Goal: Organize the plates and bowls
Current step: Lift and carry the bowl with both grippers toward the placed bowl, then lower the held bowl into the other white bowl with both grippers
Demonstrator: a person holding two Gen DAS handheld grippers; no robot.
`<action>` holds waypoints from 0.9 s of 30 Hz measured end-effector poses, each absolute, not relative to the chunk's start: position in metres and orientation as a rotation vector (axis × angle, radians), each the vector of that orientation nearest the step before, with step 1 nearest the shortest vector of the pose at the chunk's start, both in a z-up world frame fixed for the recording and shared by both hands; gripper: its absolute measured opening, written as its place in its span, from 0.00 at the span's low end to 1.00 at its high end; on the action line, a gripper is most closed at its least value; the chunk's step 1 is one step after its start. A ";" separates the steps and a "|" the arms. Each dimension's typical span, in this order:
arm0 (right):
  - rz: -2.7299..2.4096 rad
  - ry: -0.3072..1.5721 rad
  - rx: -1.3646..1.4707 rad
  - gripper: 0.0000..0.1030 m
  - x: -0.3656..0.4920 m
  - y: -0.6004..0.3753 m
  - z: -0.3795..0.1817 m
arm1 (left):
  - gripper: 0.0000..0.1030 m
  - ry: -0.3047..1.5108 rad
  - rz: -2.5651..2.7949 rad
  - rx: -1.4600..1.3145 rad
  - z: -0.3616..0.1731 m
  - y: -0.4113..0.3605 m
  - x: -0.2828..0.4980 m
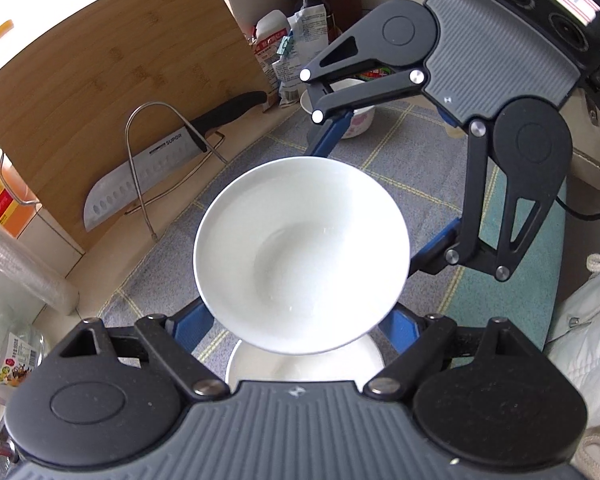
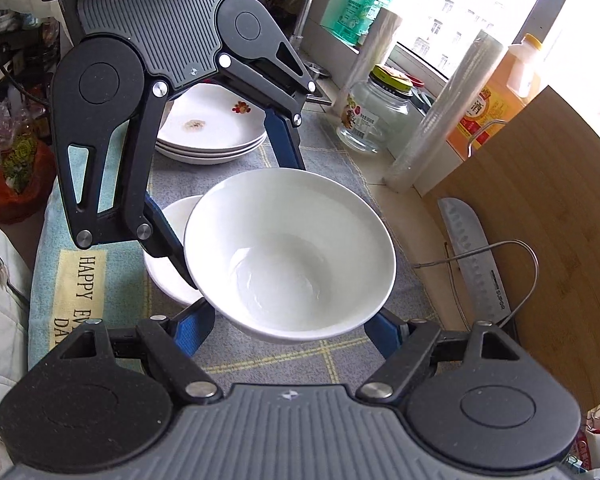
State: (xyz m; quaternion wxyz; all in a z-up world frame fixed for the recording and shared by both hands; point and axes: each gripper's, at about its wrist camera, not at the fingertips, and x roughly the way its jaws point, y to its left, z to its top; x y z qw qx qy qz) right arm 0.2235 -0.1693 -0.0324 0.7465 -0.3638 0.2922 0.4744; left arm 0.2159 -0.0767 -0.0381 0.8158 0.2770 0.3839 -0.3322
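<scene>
Going left to right in the right wrist view: the left claw (image 2: 236, 216) is reaching in from the far left, its blue fingers (image 2: 168, 240) pressing against the near-left and far side of the white bowl (image 2: 290, 256). The right claw (image 2: 290, 324) is clamping the same bowl from the near side, one blue finger at each flank under the rim. So both claws are grasping the one bowl between them, and it is hanging above the mat on the counter (image 2: 332, 360), tilted slightly.

The relation that matters next: a second white bowl (image 2: 168, 240) is sitting on the mat just left of and below the held bowl, on the left claw's side. In the left wrist view this lower bowl (image 1: 260, 364) is lying directly under the held one, nearly nested, though how much gap is left between them is hard to judge through the fisheye. A stack of plates (image 2: 212, 136) is resting farther back on the left.

The held bowl is plain glossy white, deep, round, empty and clean-looking, with a smooth rim likely slippery to hold.
</scene>
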 end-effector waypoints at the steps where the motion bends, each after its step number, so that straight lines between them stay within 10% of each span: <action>1: 1.043 0.638 -0.798 0.82 0.222 -0.166 -0.033 | 0.85 0.821 -0.704 0.586 -0.038 -0.074 0.214; 27: 1.094 0.761 -0.756 0.82 0.214 -0.117 -0.061 | 0.85 0.926 -0.713 0.542 -0.066 -0.031 0.200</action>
